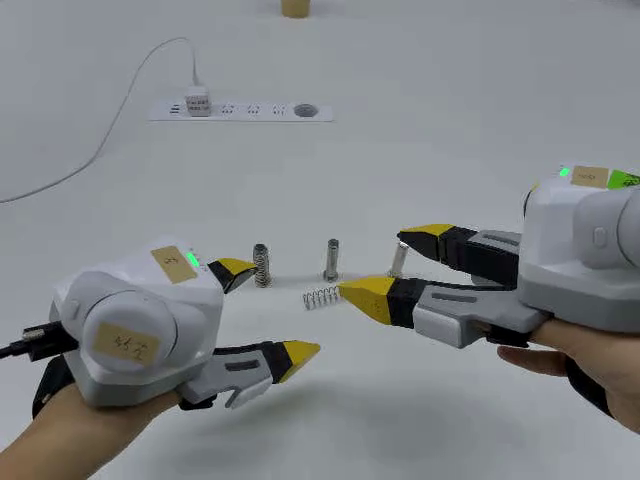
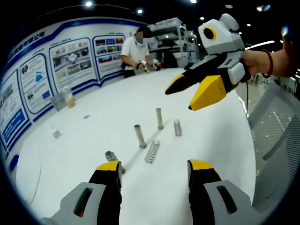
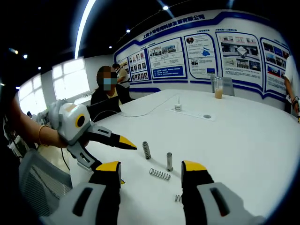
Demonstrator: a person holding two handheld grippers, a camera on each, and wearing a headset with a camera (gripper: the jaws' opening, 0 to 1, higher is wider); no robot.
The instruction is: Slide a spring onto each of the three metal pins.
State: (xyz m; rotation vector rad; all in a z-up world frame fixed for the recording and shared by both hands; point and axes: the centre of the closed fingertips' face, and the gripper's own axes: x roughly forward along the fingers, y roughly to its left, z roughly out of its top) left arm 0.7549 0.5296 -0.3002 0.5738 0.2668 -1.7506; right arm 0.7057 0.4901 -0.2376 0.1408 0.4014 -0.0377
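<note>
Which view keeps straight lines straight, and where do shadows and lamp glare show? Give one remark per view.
Head view: straight lines, soft even light, faint shadows on the table under the left gripper and right gripper. Left gripper view: fisheye bend, curved table edge, glaring ceiling lamps. Right gripper view: same bend in the wall boards, one bright strip light.

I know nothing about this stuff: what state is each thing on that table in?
Left gripper: open, empty.
Right gripper: open, empty.
Left pin: upright, spring on it.
Middle pin: upright, bare.
Right pin: upright, bare.
Loose spring: lying flat by the middle pin.
Second loose spring: standing, on no pin.
</note>
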